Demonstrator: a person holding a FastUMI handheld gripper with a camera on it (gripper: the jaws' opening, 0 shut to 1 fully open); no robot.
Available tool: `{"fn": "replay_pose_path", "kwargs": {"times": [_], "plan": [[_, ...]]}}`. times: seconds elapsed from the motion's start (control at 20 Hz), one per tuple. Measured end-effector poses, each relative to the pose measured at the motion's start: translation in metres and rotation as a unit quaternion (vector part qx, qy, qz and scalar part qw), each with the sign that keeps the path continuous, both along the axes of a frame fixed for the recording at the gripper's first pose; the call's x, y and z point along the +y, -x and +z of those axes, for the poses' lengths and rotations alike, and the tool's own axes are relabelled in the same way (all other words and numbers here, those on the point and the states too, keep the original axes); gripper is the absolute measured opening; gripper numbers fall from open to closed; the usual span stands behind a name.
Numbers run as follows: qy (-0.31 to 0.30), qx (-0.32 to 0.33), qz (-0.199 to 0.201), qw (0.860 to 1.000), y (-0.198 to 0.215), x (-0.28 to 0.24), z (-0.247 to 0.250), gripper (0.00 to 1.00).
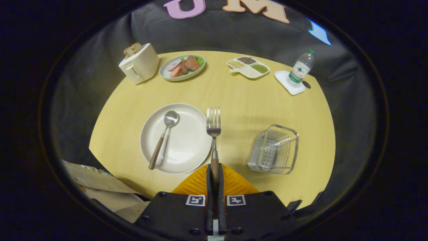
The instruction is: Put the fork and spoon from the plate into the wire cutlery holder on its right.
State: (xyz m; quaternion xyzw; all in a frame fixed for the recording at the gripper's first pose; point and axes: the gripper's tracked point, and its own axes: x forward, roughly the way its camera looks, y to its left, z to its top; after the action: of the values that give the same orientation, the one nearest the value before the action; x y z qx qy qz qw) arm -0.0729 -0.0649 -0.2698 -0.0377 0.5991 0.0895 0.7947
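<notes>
My gripper is shut on the fork, both fingers pressing its brown wooden handle. The fork sticks straight out ahead of the fingers, tines forward, lifted over the right rim of the white plate. The spoon, with a brown handle and steel bowl, lies on the left half of that plate, its handle end reaching past the near rim. The wire cutlery holder stands on the yellow table to the right of the plate and of the fork, with nothing seen inside it.
Along the table's far side stand a cream toaster, a plate of food, a divided dish of grains and a water bottle on a white coaster. Cardboard lies beside the table's near left edge.
</notes>
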Motion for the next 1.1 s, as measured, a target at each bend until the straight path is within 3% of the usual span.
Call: {"fn": "replay_pose_path", "kwargs": {"times": [0.55,1.1], "plan": [[0.043,0.020,-0.060,0.997,0.012,-0.082,0.016,0.09],[0.055,0.032,-0.082,0.995,0.021,-0.107,0.010,0.13]]}}
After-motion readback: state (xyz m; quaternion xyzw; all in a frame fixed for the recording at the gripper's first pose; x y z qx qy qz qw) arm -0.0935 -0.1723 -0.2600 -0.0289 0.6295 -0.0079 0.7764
